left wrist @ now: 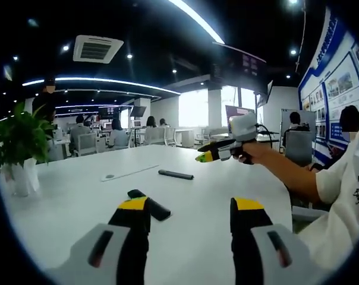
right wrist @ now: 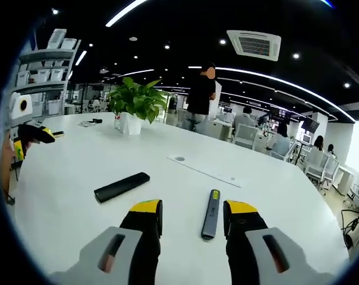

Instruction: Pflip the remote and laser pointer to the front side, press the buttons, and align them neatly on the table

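While both grippers hover over the white table (right wrist: 66, 196), neither holds anything. In the right gripper view, the right gripper (right wrist: 191, 222) has its yellow-tipped jaws spread wide, and the slim grey laser pointer (right wrist: 211, 214) lies flat on the table between them, nearer the right jaw; whether it touches that jaw I cannot tell. The black remote (right wrist: 121, 186) lies flat to the left of the pointer, a little farther off and apart from it. A potted plant (right wrist: 135, 104) stands at the far side, and the left gripper (right wrist: 26, 138) shows at the left edge.

In the left gripper view, the left gripper (left wrist: 191, 217) is likewise wide open and empty. The remote (left wrist: 150, 203) lies just behind its left jaw, partly hidden, and the pointer (left wrist: 175, 174) lies farther off. The right gripper (left wrist: 212, 153) is held above the table with its jaws apart, in a person's hand (left wrist: 258, 153).
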Tool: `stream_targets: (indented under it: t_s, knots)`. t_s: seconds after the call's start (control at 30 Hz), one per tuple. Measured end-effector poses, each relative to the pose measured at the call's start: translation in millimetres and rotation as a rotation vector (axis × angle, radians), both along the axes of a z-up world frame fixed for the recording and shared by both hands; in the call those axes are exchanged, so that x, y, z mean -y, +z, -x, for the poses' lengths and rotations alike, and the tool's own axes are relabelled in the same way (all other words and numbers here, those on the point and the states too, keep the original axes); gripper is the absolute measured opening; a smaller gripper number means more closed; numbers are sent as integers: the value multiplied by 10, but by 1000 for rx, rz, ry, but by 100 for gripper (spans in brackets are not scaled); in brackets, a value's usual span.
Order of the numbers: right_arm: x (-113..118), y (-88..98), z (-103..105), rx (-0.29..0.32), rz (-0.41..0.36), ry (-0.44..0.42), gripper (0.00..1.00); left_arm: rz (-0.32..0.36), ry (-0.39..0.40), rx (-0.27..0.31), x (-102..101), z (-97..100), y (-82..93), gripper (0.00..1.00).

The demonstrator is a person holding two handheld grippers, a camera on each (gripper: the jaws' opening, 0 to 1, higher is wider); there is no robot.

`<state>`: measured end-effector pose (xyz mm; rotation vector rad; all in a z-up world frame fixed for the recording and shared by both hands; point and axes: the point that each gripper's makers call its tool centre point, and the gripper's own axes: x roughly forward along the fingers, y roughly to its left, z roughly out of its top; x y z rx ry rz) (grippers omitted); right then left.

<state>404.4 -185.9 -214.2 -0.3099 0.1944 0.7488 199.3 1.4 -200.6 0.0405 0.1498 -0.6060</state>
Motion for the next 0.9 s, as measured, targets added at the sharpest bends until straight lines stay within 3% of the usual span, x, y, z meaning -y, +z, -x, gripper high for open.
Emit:
stream_targets:
  t_s: [0.17, 0.43, 0.9]
  knots:
    - [16, -28, -37, 2, -5, -9, 44, -28, 24, -20, -62, 13, -81, 55]
    - [17, 251, -119, 37, -7, -5, 44, -42, 21, -19, -41, -44, -76, 55]
    - [111, 62, -334, 20, -50, -41, 44, -53, 29, -15, -105, -76, -79, 55]
